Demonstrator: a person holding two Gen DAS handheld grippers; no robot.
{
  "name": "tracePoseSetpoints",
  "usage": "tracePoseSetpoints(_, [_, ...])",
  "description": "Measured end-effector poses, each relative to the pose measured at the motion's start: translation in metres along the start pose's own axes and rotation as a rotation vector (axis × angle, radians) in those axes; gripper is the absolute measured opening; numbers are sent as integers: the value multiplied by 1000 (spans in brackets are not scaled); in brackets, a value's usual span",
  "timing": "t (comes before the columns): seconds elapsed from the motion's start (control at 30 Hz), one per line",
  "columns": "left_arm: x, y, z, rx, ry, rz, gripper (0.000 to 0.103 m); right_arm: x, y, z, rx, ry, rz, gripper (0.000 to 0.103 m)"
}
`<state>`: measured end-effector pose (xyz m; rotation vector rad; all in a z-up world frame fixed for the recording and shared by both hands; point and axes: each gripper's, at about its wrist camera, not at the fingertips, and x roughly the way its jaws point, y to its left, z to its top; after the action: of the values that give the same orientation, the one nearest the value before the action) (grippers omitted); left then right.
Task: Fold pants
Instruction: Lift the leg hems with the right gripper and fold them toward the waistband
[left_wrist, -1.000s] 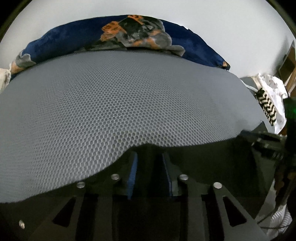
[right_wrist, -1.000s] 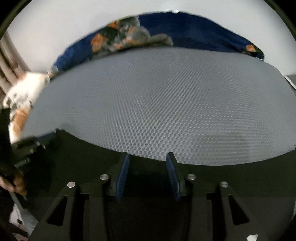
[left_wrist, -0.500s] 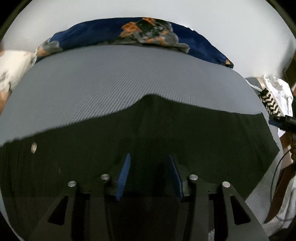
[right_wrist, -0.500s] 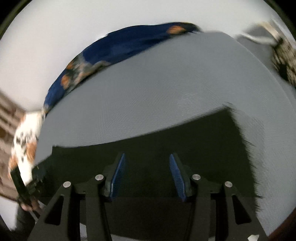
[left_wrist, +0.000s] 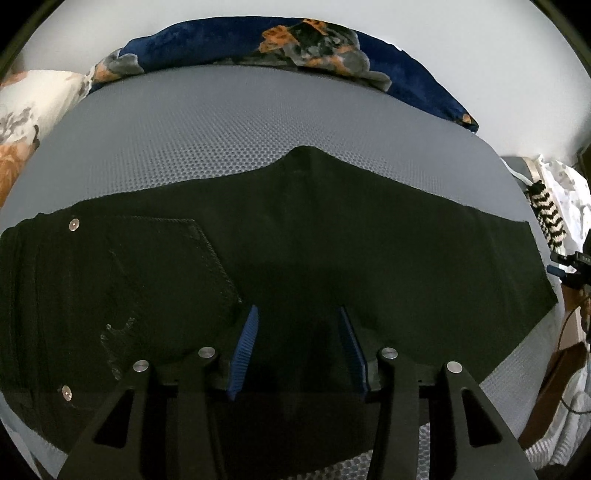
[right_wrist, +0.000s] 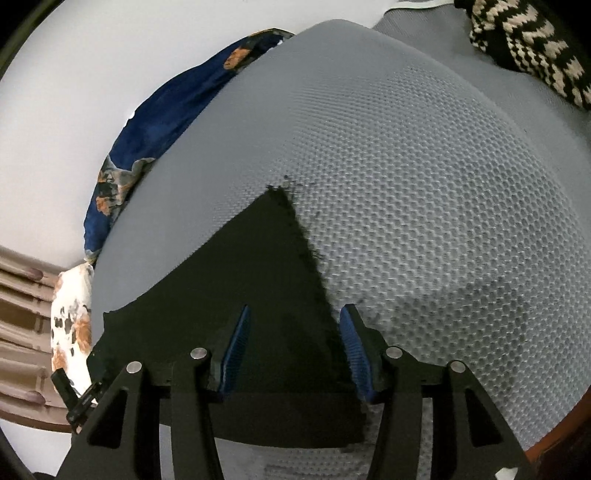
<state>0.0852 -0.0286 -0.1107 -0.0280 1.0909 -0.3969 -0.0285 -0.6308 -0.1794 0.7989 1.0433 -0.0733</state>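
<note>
The black pants (left_wrist: 295, 240) are lying flat across the grey honeycomb-mesh bed (left_wrist: 221, 140), filling the lower half of the left wrist frame (pocket and rivets at lower left). The left gripper (left_wrist: 298, 349) is hovering over them, fingers apart and gripping nothing. The right gripper (right_wrist: 293, 347) is hanging over the frayed hem (right_wrist: 306, 251), fingers likewise apart. A blue blanket (left_wrist: 406, 74) is lying along the top.

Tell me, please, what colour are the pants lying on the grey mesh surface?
Black pants, seen best in the left wrist view.
</note>
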Motion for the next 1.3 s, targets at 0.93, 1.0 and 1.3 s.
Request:
tracePoseSetpoints(0.93, [15,-7,-10,-1,-5,17,55,4,36,-16,-61,-34,178,8])
tracePoseSetpoints(1.0, [16,-6,-10,-5,-11,7,55,-2,56,-22,-71,-42,196,8])
tracePoseSetpoints(1.3, [-6,-3,-14,-6,-68,-52,55,6,161,-45,-149,-16,231,8])
